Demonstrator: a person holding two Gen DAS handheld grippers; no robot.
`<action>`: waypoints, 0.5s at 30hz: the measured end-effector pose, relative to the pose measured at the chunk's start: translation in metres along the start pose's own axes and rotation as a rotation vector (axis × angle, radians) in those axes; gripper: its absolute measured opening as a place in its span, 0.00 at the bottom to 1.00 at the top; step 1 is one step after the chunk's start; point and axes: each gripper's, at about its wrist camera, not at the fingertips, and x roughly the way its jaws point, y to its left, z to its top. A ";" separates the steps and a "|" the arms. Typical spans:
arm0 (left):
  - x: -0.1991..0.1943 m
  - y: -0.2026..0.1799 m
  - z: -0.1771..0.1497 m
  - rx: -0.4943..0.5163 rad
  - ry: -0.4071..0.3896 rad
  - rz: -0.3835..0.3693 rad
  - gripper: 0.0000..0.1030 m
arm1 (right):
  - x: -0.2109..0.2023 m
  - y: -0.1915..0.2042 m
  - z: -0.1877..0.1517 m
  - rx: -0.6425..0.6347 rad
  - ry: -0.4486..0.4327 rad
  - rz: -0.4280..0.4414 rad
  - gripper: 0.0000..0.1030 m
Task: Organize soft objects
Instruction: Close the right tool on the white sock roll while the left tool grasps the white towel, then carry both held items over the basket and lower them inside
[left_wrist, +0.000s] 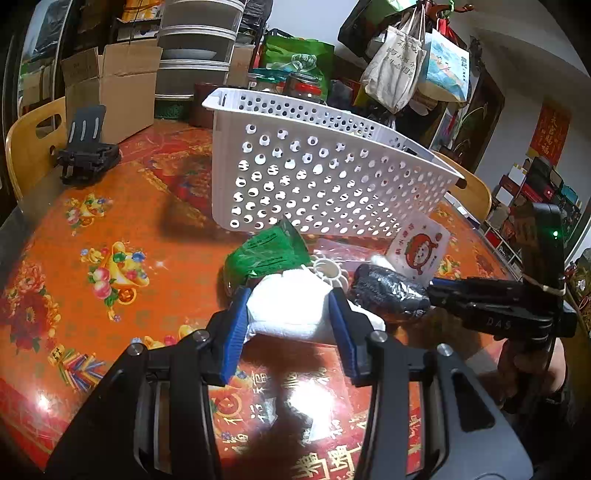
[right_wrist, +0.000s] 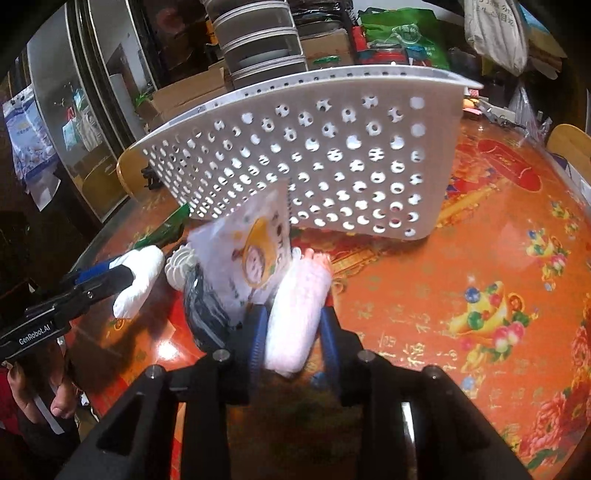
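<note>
Two tools loaded: left tool (left_wrist: 291, 314) clamps a white soft bundle (left_wrist: 288, 306), right tool (right_wrist: 293, 328) clamps a pale pink roll (right_wrist: 295, 314). Both sit low over the tabletop (left_wrist: 110, 221) before the white basket (left_wrist: 314, 173). Green packet (left_wrist: 266, 251), dark bundle (left_wrist: 388, 291) and printed pouch (left_wrist: 421, 251) remain outside; little sorted yet, by my reading.

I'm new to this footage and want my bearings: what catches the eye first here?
The white perforated basket stands mid-table on a loud red-orange floral tablecloth. Before it lies a small heap of soft packets; the left gripper clamps a white bundle, and the right gripper clamps a pale pink roll.
</note>
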 end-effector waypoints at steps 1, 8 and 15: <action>-0.001 0.000 0.001 0.001 -0.002 0.001 0.39 | 0.000 0.002 -0.002 0.001 -0.003 0.006 0.25; -0.015 -0.007 0.006 0.022 -0.035 -0.002 0.39 | -0.030 0.007 -0.010 -0.023 -0.083 -0.066 0.21; -0.031 -0.024 0.020 0.061 -0.077 -0.011 0.39 | -0.063 0.005 -0.005 -0.029 -0.148 -0.112 0.21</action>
